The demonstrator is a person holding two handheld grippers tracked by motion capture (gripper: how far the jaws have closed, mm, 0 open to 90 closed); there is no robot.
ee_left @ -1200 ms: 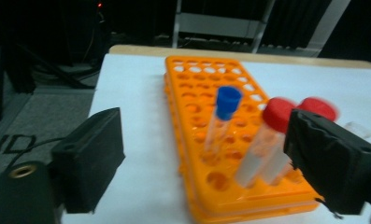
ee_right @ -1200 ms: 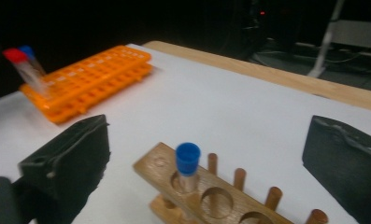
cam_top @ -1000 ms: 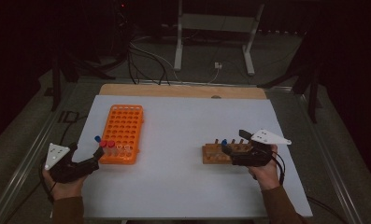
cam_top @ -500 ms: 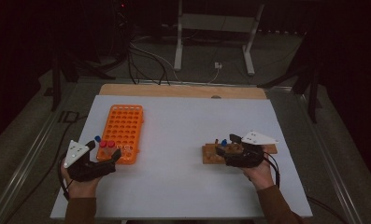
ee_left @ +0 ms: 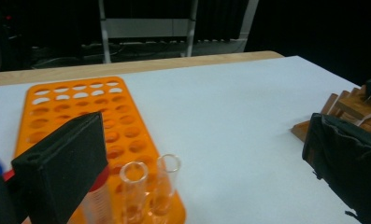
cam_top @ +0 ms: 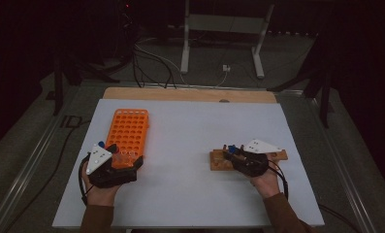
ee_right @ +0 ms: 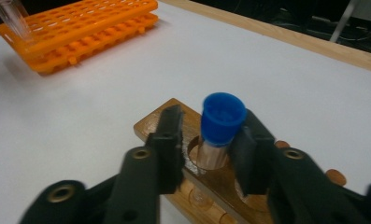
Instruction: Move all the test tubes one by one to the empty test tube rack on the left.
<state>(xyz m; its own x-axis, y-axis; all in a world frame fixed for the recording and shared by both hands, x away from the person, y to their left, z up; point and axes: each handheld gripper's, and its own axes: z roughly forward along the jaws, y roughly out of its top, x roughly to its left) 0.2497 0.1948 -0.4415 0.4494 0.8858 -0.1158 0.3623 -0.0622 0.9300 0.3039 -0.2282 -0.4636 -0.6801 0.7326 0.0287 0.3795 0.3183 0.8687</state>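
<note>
Left tongs [cam_top: 124, 162]: at about 8 o'clock on the worktop in the high view, held in the person's left hand [cam_top: 100, 191]; jaws stand wide apart, nothing clamped between them. In the left gripper view they flank the near end of the orange rack without touching the tubes.
Orange rack [cam_top: 128, 132]: flat plastic tray with many round holes, lying at 9 to 10 o'clock on the worktop, long side running away from the person.
Clear tubes [ee_left: 148, 186]: two open glass tubes standing upright in the rack's nearest holes, just beside each other; a third tube with a red band sits half hidden behind the left jaw.
Worktop [cam_top: 195, 131]: white sheet over a wooden board whose far edge shows at 12 o'clock.
Wooden block [cam_top: 218, 160]: small brown holder with drilled holes, at about 4 o'clock, well apart from the orange rack.
Blue-capped tube [ee_right: 219, 133]: stands upright in a hole of the wooden block, cap uppermost.
Right tongs [ee_right: 206, 142]: held in the person's right hand [cam_top: 264, 182] over the wooden block; jaws have just been closing and stand narrow, one on each side of the blue-capped tube just under its cap. The right pad looks to be touching the tube; a sliver of gap shows at the left pad.
</note>
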